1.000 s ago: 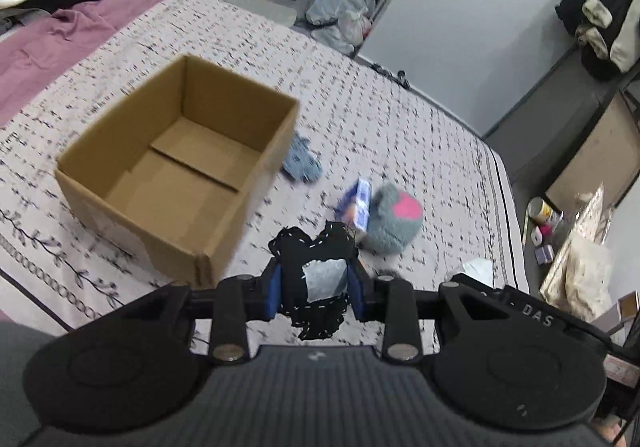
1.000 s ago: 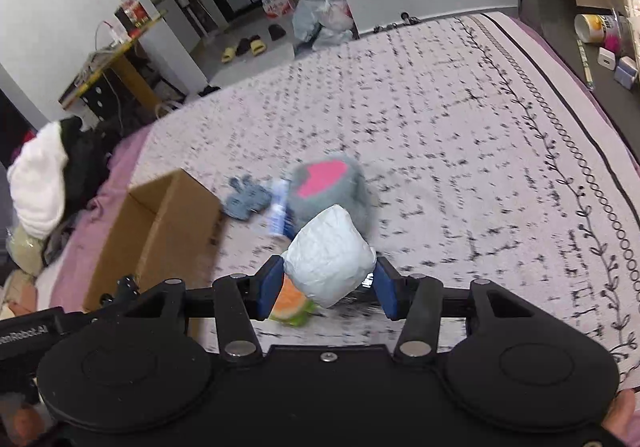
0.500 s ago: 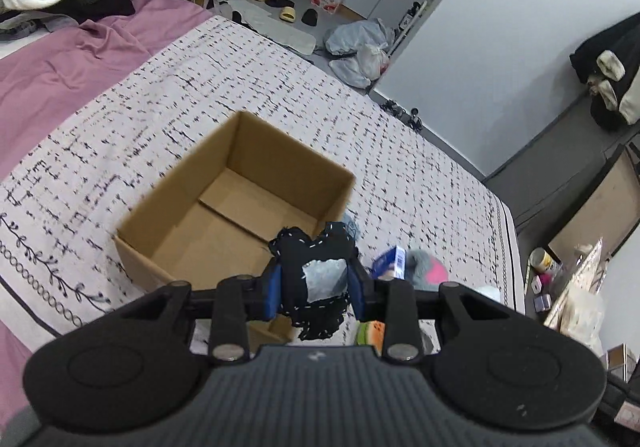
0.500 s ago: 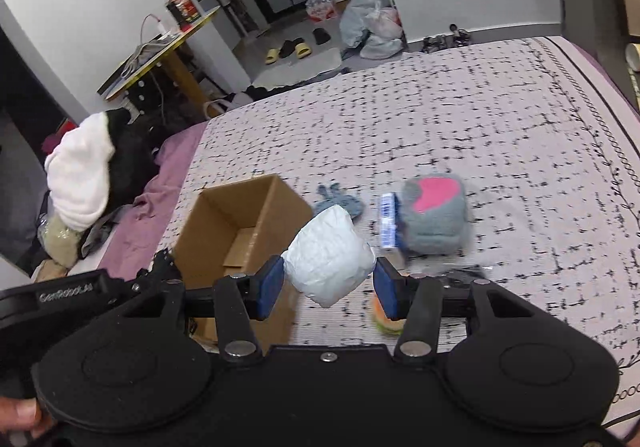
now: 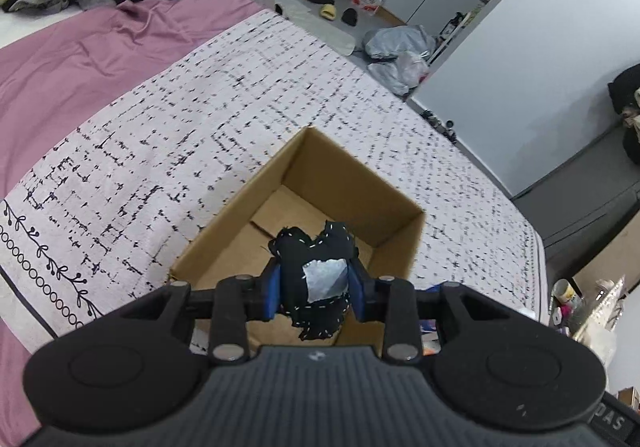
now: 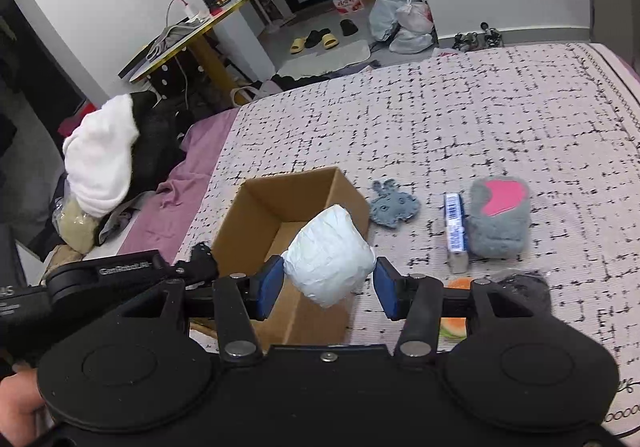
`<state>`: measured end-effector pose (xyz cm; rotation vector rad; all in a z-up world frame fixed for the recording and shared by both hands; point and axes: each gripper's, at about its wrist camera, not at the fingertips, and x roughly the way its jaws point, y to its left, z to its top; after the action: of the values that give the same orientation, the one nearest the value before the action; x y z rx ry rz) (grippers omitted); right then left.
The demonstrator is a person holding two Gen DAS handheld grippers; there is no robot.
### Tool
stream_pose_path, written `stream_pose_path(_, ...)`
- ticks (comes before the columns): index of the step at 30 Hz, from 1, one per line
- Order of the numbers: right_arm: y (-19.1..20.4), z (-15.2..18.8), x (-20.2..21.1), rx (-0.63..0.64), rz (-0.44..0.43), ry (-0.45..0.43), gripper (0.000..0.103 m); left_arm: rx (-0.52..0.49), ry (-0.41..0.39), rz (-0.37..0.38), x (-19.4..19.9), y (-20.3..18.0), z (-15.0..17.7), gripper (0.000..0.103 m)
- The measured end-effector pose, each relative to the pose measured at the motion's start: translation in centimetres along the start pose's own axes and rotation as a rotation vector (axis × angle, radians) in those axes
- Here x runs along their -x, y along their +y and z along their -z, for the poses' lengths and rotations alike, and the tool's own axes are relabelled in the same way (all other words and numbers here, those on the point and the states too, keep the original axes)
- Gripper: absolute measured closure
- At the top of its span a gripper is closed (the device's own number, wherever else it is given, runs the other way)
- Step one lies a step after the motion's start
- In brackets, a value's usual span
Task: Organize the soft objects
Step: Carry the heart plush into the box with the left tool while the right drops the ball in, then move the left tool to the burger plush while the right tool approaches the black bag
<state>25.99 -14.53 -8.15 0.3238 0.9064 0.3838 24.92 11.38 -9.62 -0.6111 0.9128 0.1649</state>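
Note:
An open cardboard box (image 5: pixel 400 203) stands on the patterned bedspread; it also shows in the right wrist view (image 6: pixel 256 215). My left gripper (image 5: pixel 314 289) is shut on a black soft piece with a silver patch (image 5: pixel 316 271) and holds it over the box's near edge. My right gripper (image 6: pixel 326 285) is shut on a white soft bundle (image 6: pixel 330 261), held above the box's right side. The left gripper's body shows at the left of the right wrist view (image 6: pixel 120 275).
On the bedspread (image 6: pixel 480 119) right of the box lie a small grey-blue plush (image 6: pixel 394 203), a blue-white packet (image 6: pixel 454 233), a grey plush with a pink heart (image 6: pixel 498 217) and an orange-green piece (image 6: pixel 454 323). A pink sheet (image 5: pixel 80 59) and piled clothes (image 6: pixel 104 155) lie at the left.
Both grippers have moved left toward the box with their loads still held. The left gripper is now over the box opening; the right one has come up beside it.

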Motion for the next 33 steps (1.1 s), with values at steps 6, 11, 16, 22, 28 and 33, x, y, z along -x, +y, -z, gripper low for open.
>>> stream_pose_path(6, 1.2, -0.3, -1.0, 0.008, -0.013, 0.029, 0.055, 0.044, 0.032, -0.022, -1.5, 1.2, -0.3, 0.059)
stream_pose_path(11, 2.6, -1.0, -1.8, 0.039, -0.035, 0.044, 0.055, 0.060, 0.017, -0.027, -1.1, 1.7, -0.5, 0.043)
stream_pose_path(16, 3.6, -1.1, -2.8, 0.054, -0.053, 0.060, 0.054, 0.066, 0.005, -0.026, 0.0, 2.0, -0.8, 0.041)
stream_pose_path(22, 4.5, -0.4, -4.6, 0.058, -0.058, 0.102, 0.051, 0.044, -0.039, -0.062, 2.0, 2.5, -0.9, 0.022)
stream_pose_path(28, 5.0, 0.0, -5.0, 0.067, -0.074, 0.112, 0.044, 0.019, -0.028, -0.060, 3.0, 2.5, -0.4, 0.018)
stream_pose_path(33, 3.7, 0.0, -3.0, 0.044, -0.066, 0.082, 0.041, -0.026, -0.034, -0.056, 3.6, 1.4, 0.5, 0.012)
